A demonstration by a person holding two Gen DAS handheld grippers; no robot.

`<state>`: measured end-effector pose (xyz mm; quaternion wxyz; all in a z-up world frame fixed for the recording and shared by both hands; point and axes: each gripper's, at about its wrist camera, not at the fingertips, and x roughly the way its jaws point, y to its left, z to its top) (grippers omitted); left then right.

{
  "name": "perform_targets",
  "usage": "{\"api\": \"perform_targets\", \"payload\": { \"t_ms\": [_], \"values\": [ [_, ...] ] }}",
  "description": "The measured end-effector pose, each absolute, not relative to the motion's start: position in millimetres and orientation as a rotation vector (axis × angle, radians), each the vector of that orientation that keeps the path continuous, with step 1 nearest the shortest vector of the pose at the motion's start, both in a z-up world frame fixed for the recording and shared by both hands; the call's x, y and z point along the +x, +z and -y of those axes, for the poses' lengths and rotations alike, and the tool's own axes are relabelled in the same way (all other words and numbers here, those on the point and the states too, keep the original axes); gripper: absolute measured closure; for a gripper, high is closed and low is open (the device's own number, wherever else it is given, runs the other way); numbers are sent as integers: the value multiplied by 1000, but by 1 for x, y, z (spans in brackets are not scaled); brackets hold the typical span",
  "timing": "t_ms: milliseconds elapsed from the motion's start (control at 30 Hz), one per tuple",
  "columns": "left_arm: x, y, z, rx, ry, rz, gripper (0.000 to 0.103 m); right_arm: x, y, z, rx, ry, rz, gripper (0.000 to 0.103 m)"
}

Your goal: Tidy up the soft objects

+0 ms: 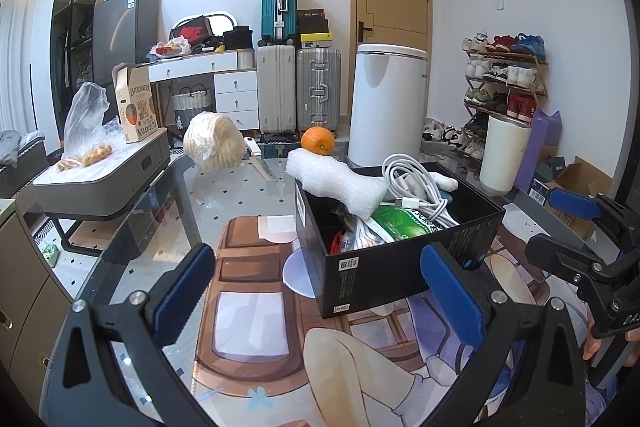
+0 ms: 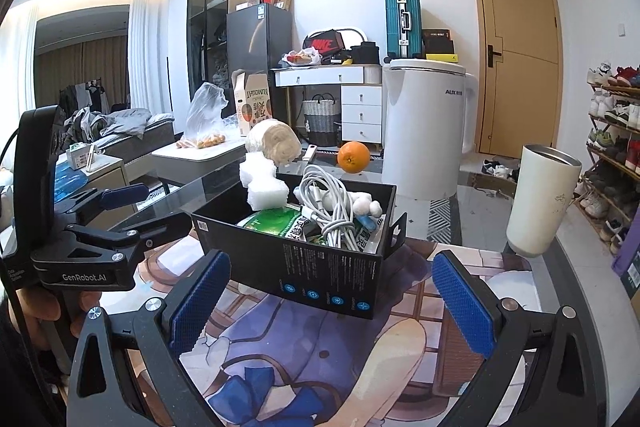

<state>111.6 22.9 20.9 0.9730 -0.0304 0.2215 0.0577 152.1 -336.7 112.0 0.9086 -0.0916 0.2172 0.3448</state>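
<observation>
Both my grippers are empty rn. My left gripper [image 1: 316,291] hangs w/ jaws spread wide, just short of the black cardboard box [image 1: 384,267], near its left front corner. My right gripper [image 2: 332,291] is likewise wide apart, facing the box's long printed side. I hold them either side of the box, prob so I can drop in or steady it from both ends.

The box sits on the glass surface [image 1: 224,195], partly over the printed mat [image 1: 256,327]. It's where the soft stuff is going: white foam wrap [image 1: 340,183] leans out over the back-left rim, not fully in. The coiled white cable [image 1: 416,187] piles on top, the green packet [image 1: 400,223] is underneath, and small cotton balls [image 2: 366,205] sit by the right wall.

The bagged pale bundle [image 1: 214,143] at the far edge, well apart from the box, looks soft too, so likely next. The orange [image 1: 317,140], the knife [image 1: 260,159] and the cream tumbler [image 1: 504,155] are hard; I'd leave them out.
</observation>
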Motion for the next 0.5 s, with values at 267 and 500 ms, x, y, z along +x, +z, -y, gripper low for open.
{"api": "perform_targets", "payload": {
  "t_ms": [267,500],
  "values": [
    [110,23,-23,-61,115,-440,0,152,112,337,-188,712,-447,1],
    [110,23,-23,-62,116,-439,0,152,112,337,-189,713,-448,1]
  ]
}}
